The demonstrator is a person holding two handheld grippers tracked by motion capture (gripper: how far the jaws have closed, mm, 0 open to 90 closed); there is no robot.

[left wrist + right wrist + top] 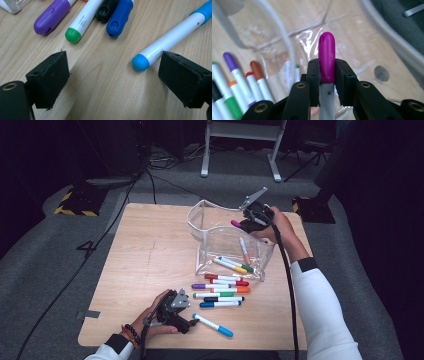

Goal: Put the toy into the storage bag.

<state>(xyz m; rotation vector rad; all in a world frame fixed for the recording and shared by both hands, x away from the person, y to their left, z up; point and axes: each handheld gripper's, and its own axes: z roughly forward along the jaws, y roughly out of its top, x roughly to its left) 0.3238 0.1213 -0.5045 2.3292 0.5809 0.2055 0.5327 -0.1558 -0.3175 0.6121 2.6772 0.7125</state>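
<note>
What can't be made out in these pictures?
- Magenta marker: its lower barrel is hidden between the right gripper jaws, right gripper view.
- Light blue marker: far end cut off by the picture edge, left gripper view.
- Markers inside the clear pouch: print too small, high view.

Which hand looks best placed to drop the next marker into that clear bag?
Right. Its tongs already clamp the magenta marker above the clear pouch; the left tongs stand open by the light blue marker.

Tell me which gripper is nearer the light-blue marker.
Left. The left gripper sits right by the light-blue marker, jaws open; the right gripper is across the table at the clear pouch.
</note>
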